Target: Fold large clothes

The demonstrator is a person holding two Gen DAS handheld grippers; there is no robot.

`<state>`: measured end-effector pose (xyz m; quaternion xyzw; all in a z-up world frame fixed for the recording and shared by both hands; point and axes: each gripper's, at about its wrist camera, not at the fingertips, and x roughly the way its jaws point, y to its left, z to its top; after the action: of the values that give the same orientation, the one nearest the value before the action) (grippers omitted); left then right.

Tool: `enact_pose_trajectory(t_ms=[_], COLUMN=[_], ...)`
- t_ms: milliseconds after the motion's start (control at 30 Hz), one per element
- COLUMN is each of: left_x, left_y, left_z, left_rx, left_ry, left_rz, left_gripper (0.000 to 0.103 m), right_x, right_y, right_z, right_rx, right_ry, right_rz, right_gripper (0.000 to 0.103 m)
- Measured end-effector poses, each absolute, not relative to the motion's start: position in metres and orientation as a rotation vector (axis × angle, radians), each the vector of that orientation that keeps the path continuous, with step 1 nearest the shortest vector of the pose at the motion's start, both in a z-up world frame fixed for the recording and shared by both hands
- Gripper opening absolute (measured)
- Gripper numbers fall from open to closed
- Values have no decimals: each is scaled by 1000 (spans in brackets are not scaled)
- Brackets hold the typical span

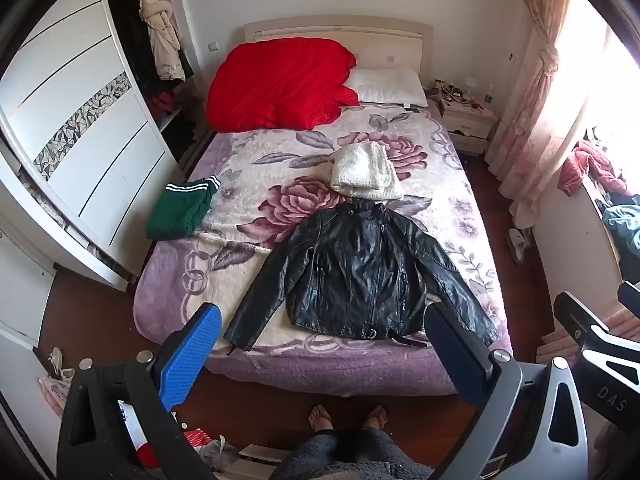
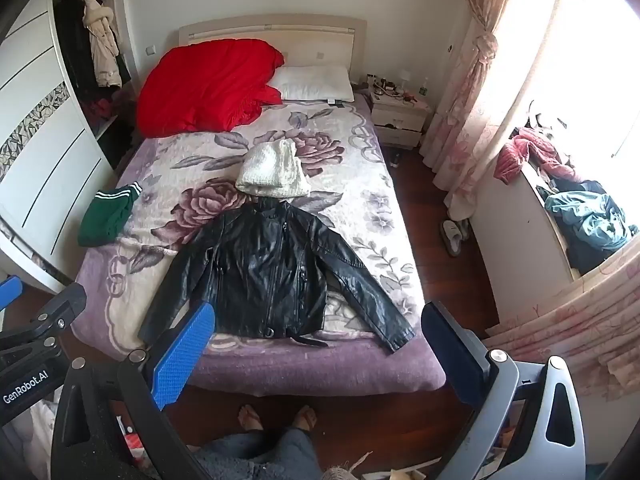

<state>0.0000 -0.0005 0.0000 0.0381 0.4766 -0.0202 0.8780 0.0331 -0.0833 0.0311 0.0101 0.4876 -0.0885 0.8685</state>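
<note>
A black leather jacket (image 1: 360, 272) lies flat, front up, sleeves spread, near the foot of the bed (image 1: 176, 280); it also shows in the right wrist view, jacket (image 2: 268, 268). My left gripper (image 1: 324, 320) hangs open above the bed's foot edge, nothing between its blue and dark fingers. My right gripper (image 2: 318, 320) is open too, held high over the same edge, clear of the jacket. A folded white knit (image 1: 366, 172) lies just beyond the collar, and a folded green garment with white stripes (image 1: 182, 210) lies at the left side of the bed.
A red quilt (image 1: 276, 84) and a white pillow (image 1: 390, 86) sit at the headboard. A white wardrobe (image 1: 80, 120) stands left, a nightstand (image 1: 468, 120) and curtains right. A person's sandalled feet (image 1: 348, 420) stand on the wood floor at the bed's foot. Clothes pile on the window ledge (image 2: 580, 216).
</note>
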Motion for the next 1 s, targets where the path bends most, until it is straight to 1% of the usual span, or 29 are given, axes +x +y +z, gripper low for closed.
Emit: enact_pose_trajectory(t_ms=[33, 833, 1000], left_x=[0, 2, 1], left_y=[1, -1, -8], left_z=[0, 9, 20], left_rx=[45, 58, 57], left_ry=[994, 983, 976], left_rz=[-60, -61, -54], left_gripper=[103, 103, 103], right_x=[33, 29, 28], right_y=[-83, -81, -81], right_z=[31, 38, 40], right_rx=[25, 27, 25], right_ry=[1017, 1004, 1001], right_rz=[-183, -184, -183], right_gripper=[103, 103, 103])
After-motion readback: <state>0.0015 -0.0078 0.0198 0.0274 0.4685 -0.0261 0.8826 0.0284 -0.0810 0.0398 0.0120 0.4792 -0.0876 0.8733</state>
